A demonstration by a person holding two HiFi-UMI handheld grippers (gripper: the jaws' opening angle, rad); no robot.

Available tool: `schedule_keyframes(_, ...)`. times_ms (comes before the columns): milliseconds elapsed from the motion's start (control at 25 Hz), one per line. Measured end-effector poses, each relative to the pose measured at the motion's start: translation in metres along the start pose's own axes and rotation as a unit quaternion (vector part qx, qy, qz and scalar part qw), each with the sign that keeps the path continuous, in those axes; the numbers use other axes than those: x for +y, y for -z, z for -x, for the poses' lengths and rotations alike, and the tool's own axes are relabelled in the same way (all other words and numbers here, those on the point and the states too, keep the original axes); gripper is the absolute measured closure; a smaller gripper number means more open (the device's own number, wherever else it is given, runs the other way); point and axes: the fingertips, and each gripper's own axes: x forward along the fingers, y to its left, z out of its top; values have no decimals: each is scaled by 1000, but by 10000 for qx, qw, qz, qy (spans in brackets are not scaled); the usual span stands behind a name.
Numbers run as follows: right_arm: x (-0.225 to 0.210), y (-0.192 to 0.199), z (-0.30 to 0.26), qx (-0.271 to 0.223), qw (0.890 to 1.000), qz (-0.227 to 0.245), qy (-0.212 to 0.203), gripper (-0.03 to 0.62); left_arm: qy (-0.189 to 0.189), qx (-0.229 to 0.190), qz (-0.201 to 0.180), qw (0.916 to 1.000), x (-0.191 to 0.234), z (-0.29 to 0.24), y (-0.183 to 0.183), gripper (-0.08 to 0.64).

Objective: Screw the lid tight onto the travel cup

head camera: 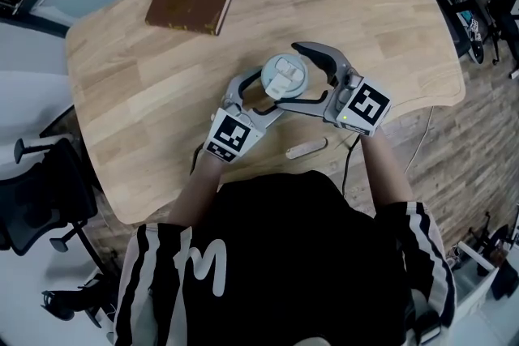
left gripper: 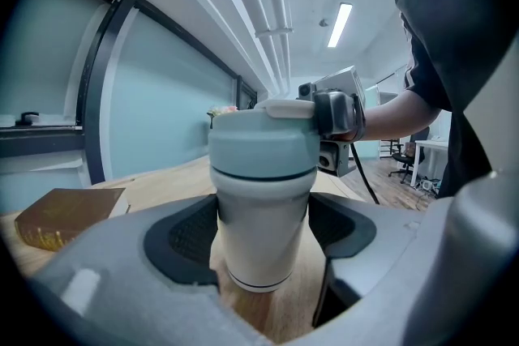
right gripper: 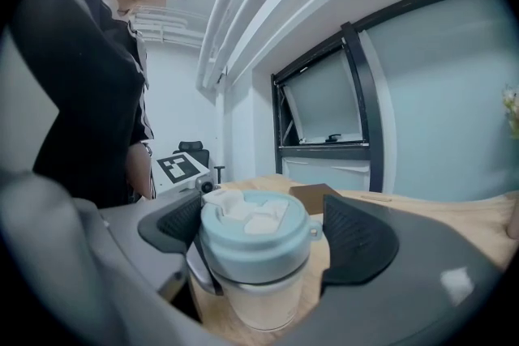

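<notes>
Travel cup [left gripper: 259, 215] is standing upright on the tabletop [head camera: 146, 93], with its long axis vertical, base down and lid [right gripper: 253, 239] facing up. It is sitting toward the near edge, just in front of you. Your left gripper [left gripper: 264, 243] is clamping the cup's pale body, its fingers [left gripper: 190, 235] pressing both sides below the lid. Your right gripper [right gripper: 266, 237] is reaching around the lid, fingers [right gripper: 357, 239] spread wide with a gap showing, gripping nothing. A brown book [head camera: 190, 4] is lying well apart, toward the far left.
</notes>
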Motion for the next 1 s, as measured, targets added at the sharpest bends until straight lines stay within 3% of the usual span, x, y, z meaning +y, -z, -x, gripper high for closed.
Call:
schedule_keyframes(520, -1, -2, 0, -58, 9951, -177, 969, 124, -70, -21, 25, 10000, 0, -1, 2, 201)
schedule_keyframes(1000, -3, 0, 3, -141, 9835, -265, 1783, 124, -102, -36, 35, 9999, -1, 0, 2, 201)
